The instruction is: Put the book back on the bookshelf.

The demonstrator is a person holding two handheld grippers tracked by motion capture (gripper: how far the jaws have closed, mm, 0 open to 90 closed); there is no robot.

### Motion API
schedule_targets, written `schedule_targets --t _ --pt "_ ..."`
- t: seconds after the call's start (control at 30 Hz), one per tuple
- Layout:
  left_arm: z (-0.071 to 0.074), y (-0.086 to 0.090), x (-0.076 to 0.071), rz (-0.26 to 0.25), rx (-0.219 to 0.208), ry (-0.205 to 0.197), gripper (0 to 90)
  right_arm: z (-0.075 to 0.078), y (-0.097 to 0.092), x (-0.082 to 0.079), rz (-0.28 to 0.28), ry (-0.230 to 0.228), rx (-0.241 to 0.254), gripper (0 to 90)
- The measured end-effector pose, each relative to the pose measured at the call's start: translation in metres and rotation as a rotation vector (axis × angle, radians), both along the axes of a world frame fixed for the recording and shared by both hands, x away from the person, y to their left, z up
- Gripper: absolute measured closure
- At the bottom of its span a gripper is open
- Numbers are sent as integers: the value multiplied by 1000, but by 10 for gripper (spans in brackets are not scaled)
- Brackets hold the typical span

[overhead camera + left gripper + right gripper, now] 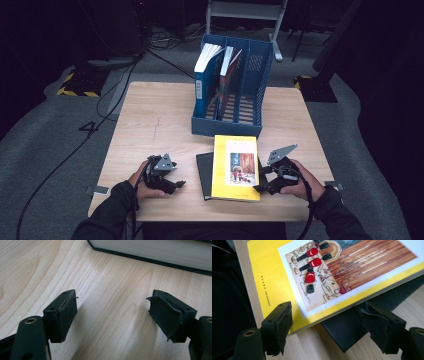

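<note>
A yellow book [236,167] with a picture on its cover lies on a black book [203,175] near the table's front edge. My right gripper [260,186] stands open at the yellow book's right side. In the right gripper view the yellow book's [352,270] edge and the black book [352,332] under it lie between my right gripper's [325,312] jaws, and the pads do not press on either. My left gripper [175,186] rests open on the wood left of the books. Bare tabletop lies between my left gripper's [112,305] jaws, with the black book's page edge [155,252] ahead.
A blue file holder [252,75] stands at the back of the wooden table [150,115]. Its left slots hold a blue book [205,75] and a thinner book [227,75], both upright. Cables run over the grey floor at the left.
</note>
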State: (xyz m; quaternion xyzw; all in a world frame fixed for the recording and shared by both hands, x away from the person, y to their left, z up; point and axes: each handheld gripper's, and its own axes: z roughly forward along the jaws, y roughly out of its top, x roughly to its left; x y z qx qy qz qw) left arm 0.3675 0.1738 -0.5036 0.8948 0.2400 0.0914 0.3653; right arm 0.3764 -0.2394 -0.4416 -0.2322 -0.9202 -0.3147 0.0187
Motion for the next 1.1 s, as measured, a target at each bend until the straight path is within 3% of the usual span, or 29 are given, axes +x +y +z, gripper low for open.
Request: schedule_targets --t 0.13,0.37,0.53,0.63,0.83,0.9,0.93,1.1 --pt "0 -1 1 -4 -2 3 216 -1 4 8 8 36 -8 206" --pt "0 -4 2 -11 -1 3 195 -1 5 13 7 44 5 209" --pt "2 -10 5 -9 26 18 182 2 3 13 11 19 26 222" --pt "2 -12 6 -11 26 20 183 7 2 13 6 6 54 251" --pt "4 -15 13 1 24 22 216 10 4 15 11 -16 61 258" --pt "7 -14 15 10 15 17 227 10 4 17 8 -15 62 263" --pt "10 -12 17 25 -12 2 227 9 5 18 4 -12 65 263" --pt "26 -10 29 68 -60 -52 237 5 4 20 4 -27 75 287"
